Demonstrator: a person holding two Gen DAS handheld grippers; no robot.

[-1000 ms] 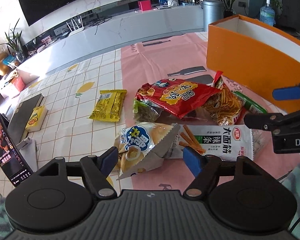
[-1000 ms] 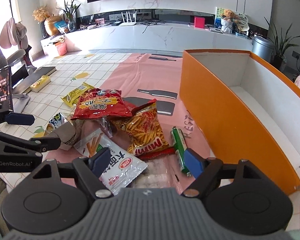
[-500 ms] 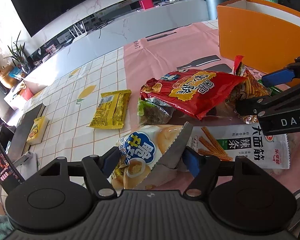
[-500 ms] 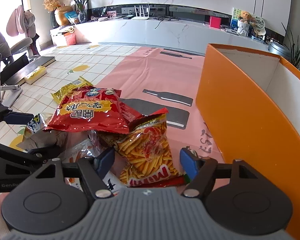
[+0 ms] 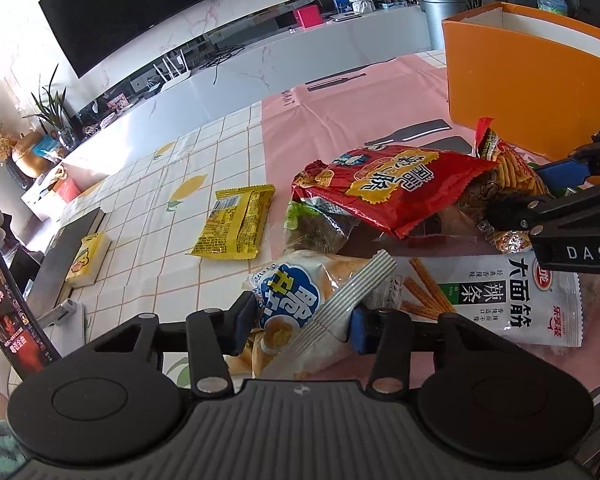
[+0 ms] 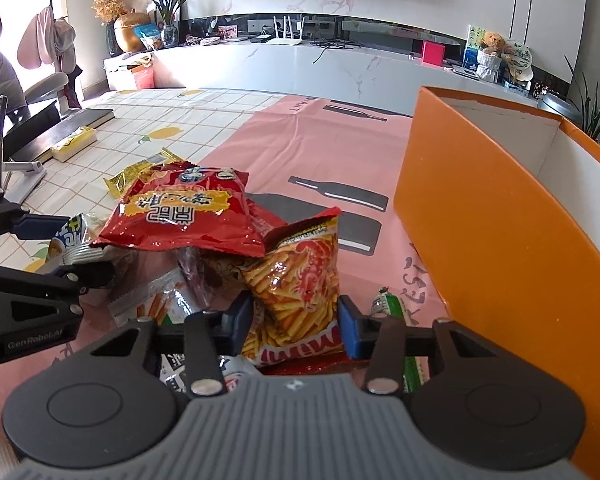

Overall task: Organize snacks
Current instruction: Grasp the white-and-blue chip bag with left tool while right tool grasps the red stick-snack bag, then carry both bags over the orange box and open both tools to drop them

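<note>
Now my orange box [image 6: 500,240] sits at the right of the table [image 5: 148,208], looming closer than it did a second ago, with the snack pile just beside its near wall. Largest in the pile, the red chip bag [image 5: 392,184] lies on top of the others. My right tongs [image 6: 296,320], spread wide over the pile a moment back, have come in around the orange stick-snack bag [image 6: 296,280], both pads against its sides. My left tongs [image 5: 302,322], earlier spread short of it, are now pinching the blue-and-white cracker pack [image 5: 300,300] at its crimped end. Off to the left the yellow packet [image 5: 232,222] lies alone where it was.
</note>
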